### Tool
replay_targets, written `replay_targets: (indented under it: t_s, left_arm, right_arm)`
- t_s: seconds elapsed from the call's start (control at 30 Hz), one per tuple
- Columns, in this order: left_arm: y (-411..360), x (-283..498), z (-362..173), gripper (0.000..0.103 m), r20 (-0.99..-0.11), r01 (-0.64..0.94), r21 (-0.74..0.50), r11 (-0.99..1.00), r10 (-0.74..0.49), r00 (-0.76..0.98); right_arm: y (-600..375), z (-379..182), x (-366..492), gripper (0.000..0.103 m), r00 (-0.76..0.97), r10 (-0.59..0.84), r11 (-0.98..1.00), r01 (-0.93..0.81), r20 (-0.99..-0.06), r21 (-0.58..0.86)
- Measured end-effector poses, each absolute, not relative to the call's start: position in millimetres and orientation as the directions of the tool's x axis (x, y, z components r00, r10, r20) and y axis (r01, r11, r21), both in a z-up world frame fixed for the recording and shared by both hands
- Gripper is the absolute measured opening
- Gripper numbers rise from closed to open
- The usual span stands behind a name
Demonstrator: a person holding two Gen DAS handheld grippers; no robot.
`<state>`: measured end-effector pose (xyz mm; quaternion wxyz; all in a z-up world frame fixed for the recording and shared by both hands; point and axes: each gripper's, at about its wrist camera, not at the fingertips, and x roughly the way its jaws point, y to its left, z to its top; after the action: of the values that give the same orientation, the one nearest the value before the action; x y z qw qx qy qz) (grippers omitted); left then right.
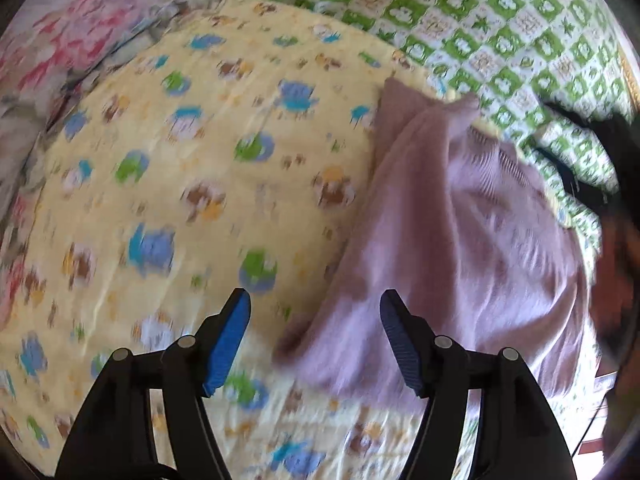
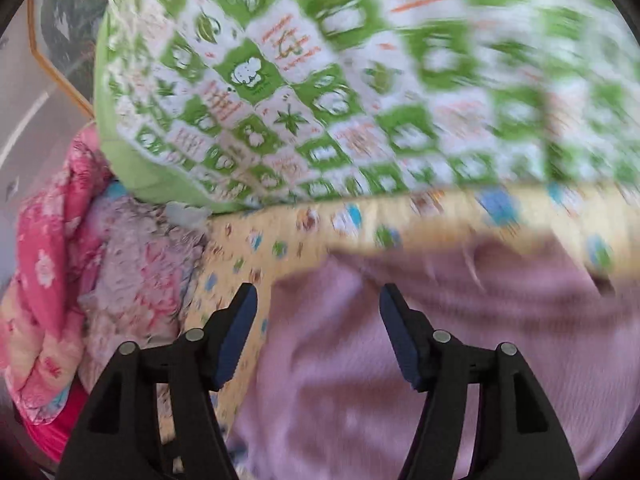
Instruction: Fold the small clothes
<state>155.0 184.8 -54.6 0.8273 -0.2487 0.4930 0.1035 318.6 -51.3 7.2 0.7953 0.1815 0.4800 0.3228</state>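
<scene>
Lilac knit garment [image 1: 460,220] is lying rumpled on the yellow animal-print quilt [image 1: 180,160], apparently not yet folded; left gripper [image 1: 315,300] and right gripper [image 2: 318,292] are hovering over it, jaws apart, gripping nothing.

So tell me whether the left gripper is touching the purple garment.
Cannot tell. In the left wrist view the open left gripper frames the purple garment, but blur hides any contact or gap.
</scene>
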Motion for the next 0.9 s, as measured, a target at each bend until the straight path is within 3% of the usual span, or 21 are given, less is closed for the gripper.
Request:
replay_targets:
  t_s: [0.2,0.47,0.63,0.77,0.9]
  left_arm:
    - [194.8,189.3,-57.8,0.078,-0.854,-0.398,-0.399,0.826,-0.177,0.488]
    - [189.1,211.4,-79.9,0.079,-0.89,-0.398,-0.343,0.851,-0.16,0.426]
    - [191.7,188.9,-68.1,0.085,-0.818,-0.368,-0.508,0.779,-0.301,0.49]
    - [182.6,192.2,-90.6,0.085,-0.865,-0.372,-0.453,0.81,-0.3,0.402]
    - [157.8,197.4,-88.9,0.087,-0.9,-0.315,-0.34,0.886,-0.209,0.384]
  right_arm:
    - [-129.7,-19.4,242.8,0.065,0.331,0.626,0.777,-0.194,-0.706,0.598]
    - [-190.2,-29.4,170.1,0.065,0.324,0.58,0.807,-0.109,-0.747,0.58]
    - [-204.2,-28.1,143.6,0.065,0.325,0.574,0.811,-0.104,-0.751,0.575]
    - [-211.5,-29.6,138.0,0.065,0.339,0.567,0.813,-0.085,-0.751,0.576]
    - [-217.7,-26.7,139.2,0.065,0.386,0.529,0.84,-0.112,-0.756,0.53]
